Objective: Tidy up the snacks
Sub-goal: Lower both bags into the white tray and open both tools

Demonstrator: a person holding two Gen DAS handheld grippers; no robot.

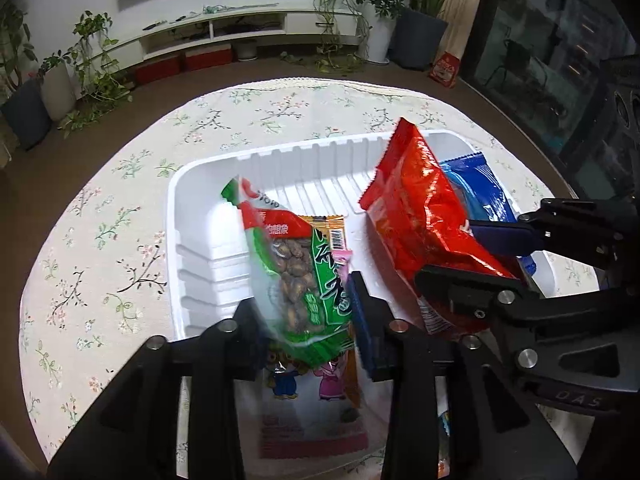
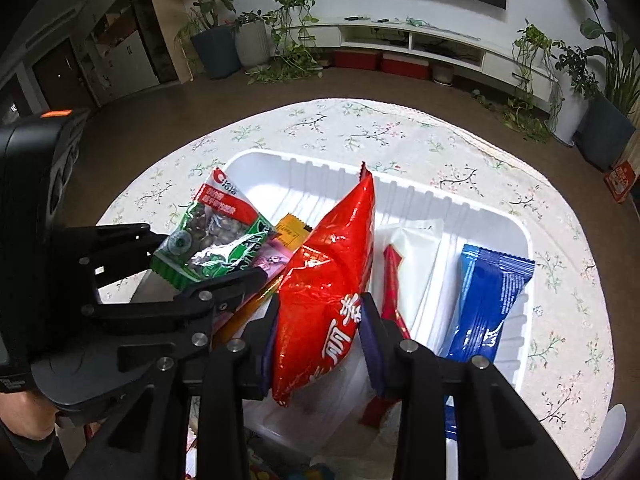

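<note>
A white foam tray (image 1: 280, 156) (image 2: 440, 196) lies on the flowered tablecloth. My left gripper (image 1: 304, 316) is shut on a green bag of nuts (image 1: 296, 264) (image 2: 208, 236) and holds it above the tray's left part. My right gripper (image 2: 320, 336) is shut on a red snack bag (image 2: 328, 272) (image 1: 420, 208) and holds it upright over the tray's middle. In the tray lie an orange cartoon packet (image 1: 320, 380) under the green bag, a white packet (image 2: 420, 256), a thin red packet (image 2: 394, 288) and a blue packet (image 2: 488, 300) (image 1: 480, 188).
The round table (image 1: 100, 240) has a floral cloth all around the tray. Beyond it are a white TV bench (image 1: 224, 28), potted plants (image 2: 216, 40) and a red bag on the floor (image 1: 444, 68). More packets lie at the table's near edge (image 1: 312, 436).
</note>
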